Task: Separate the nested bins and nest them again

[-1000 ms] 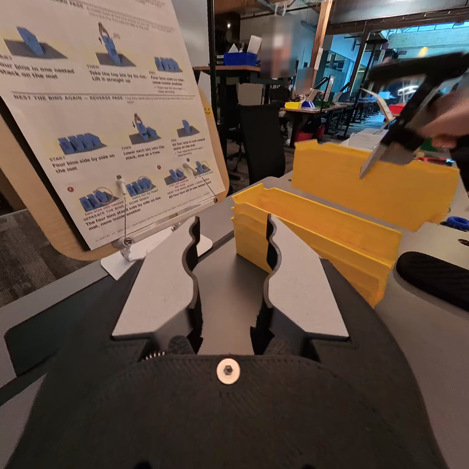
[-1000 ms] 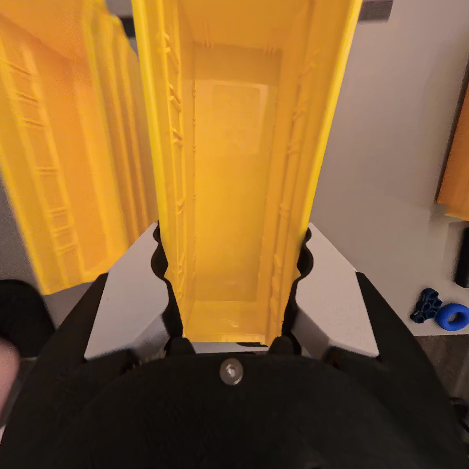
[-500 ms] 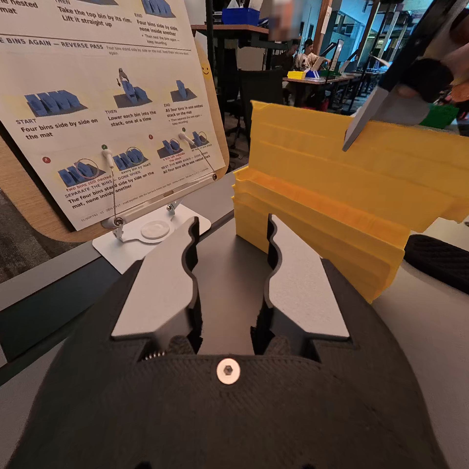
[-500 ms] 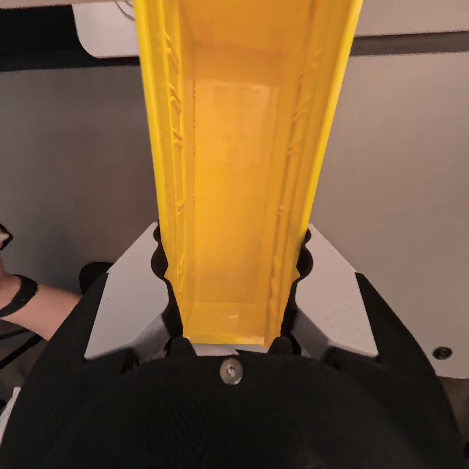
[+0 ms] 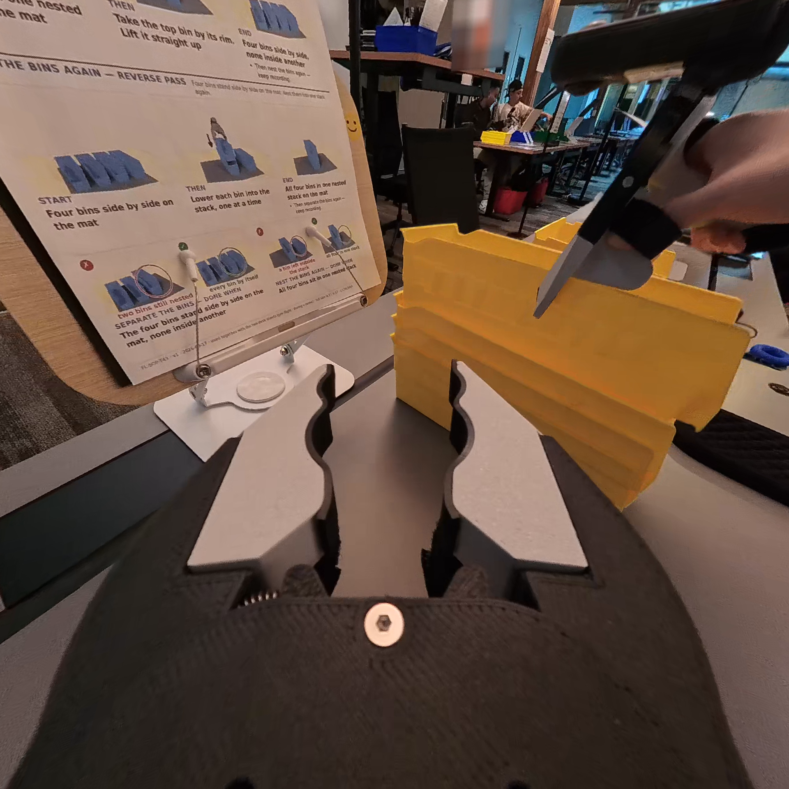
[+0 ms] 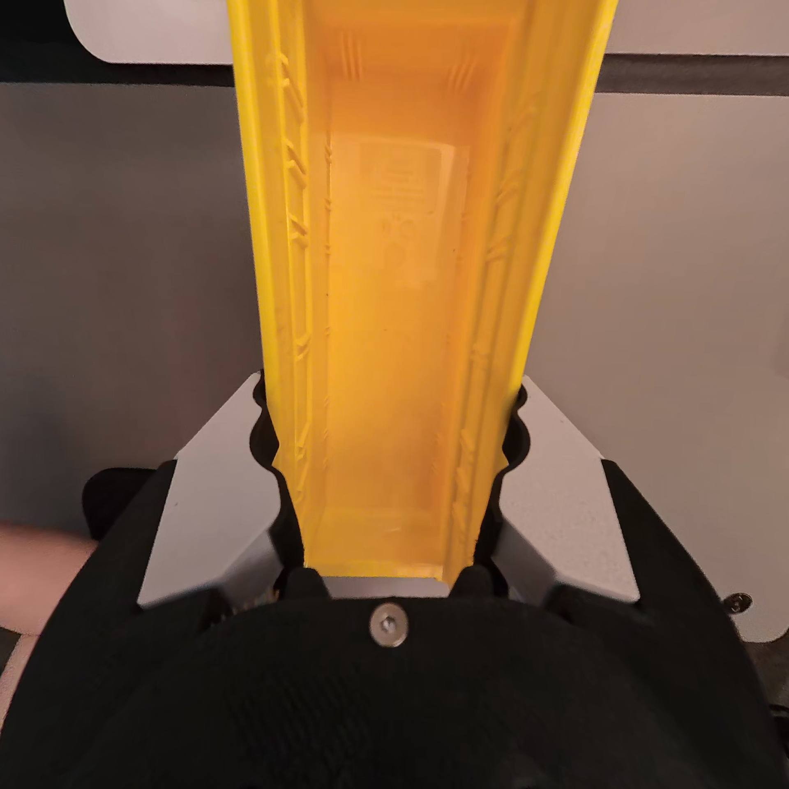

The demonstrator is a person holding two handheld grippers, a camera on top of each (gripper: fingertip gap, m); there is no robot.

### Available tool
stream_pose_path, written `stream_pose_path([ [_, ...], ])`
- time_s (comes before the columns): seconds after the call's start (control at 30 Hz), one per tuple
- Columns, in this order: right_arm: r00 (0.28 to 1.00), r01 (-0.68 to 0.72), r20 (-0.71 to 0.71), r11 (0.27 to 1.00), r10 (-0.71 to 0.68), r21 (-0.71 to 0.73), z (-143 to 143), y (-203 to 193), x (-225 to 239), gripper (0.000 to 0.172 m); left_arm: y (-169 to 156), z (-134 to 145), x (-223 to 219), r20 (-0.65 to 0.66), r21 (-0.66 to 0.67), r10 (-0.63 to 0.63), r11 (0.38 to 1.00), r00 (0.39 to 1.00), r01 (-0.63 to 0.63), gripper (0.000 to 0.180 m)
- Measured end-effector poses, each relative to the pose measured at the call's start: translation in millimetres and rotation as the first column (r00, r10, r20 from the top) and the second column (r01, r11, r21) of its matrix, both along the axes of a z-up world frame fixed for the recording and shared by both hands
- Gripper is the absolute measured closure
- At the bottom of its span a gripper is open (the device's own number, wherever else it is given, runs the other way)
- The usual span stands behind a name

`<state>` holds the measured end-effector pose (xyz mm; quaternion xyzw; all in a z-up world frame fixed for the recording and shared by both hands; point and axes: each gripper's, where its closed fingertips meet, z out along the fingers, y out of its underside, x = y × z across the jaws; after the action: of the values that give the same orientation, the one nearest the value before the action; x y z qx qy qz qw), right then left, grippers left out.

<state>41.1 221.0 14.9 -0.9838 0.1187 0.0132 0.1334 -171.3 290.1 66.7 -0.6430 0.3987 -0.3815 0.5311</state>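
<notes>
A stack of nested yellow bins [image 5: 533,410] stands on the grey table just ahead and to the right of my left gripper [image 5: 390,371]. The left gripper is open and empty, and its right fingertip [image 5: 459,384] is close to the stack's near end. My right gripper [image 6: 390,380] is shut on another yellow bin [image 6: 397,299], with its pads on the two long walls. The view looks down into the bin's empty inside. In the left wrist view this bin [image 5: 491,281] sits on top of the stack and stands higher than the others, with the right gripper's finger [image 5: 568,273] on its side.
An instruction sheet [image 5: 170,192] on a white stand [image 5: 256,397] is at the left, behind the mat's edge. A black pad [image 5: 734,448] and a blue ring [image 5: 768,354] lie right of the stack. A hand [image 5: 734,179] holds the right gripper.
The right gripper carried its yellow bin from behind the stack to above it, then lowered it onto the stack. The left gripper stayed open and tilted down slightly.
</notes>
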Motion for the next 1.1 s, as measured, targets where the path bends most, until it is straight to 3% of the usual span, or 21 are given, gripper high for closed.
stream_pose_path([
  [0.87, 0.997, -0.005, 0.082, 0.998, 0.0, 0.066, -39, 10, -4, 0.05, -5, -10, 9, -0.061, -0.009, -0.028, 1.0, 0.998, 0.027, 0.127],
  [1.03, 0.997, -0.028, 0.071, 0.995, 0.021, 0.101, -40, 13, -6, 0.038, -7, -9, 9, -0.057, -0.009, -0.031, 0.999, 0.998, 0.03, 0.127],
  [1.1, 0.994, -0.084, 0.078, 0.986, 0.073, 0.142, -34, 13, -12, 0.024, -6, -10, 8, -0.061, -0.006, -0.027, 1.0, 0.998, 0.026, 0.127],
])
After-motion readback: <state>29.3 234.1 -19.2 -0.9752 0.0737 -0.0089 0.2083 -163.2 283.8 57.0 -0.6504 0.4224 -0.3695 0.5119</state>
